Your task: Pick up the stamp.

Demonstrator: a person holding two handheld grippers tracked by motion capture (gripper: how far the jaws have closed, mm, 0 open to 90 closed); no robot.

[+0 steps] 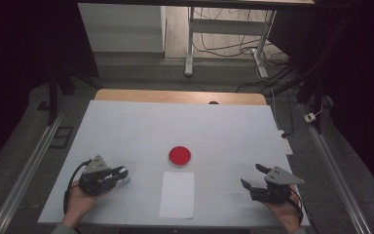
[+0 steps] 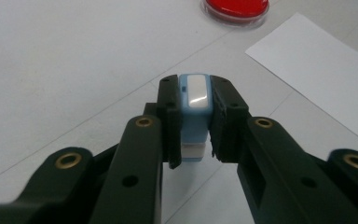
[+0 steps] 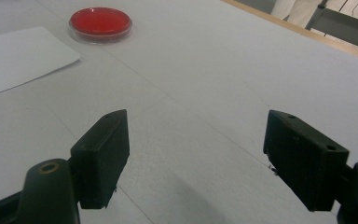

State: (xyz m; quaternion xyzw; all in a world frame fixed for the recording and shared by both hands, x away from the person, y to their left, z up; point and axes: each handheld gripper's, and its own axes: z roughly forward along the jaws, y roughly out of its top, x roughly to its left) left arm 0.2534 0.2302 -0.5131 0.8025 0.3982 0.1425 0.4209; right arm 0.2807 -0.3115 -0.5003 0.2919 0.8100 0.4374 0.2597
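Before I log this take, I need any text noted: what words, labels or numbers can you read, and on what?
None can be read.
The blue stamp in the left gripper: no print legible.
The white sheet: blank.
The red dish: no label visible.

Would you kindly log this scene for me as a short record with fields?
Left tongs: shut on a small light-blue stamp, held just above the table
Right tongs: open, holding nothing
Red ink pad: round, mid-table, apart from both tongs
Paper sheet: white, lying flat just on the person's side of the pad
Table: white cover
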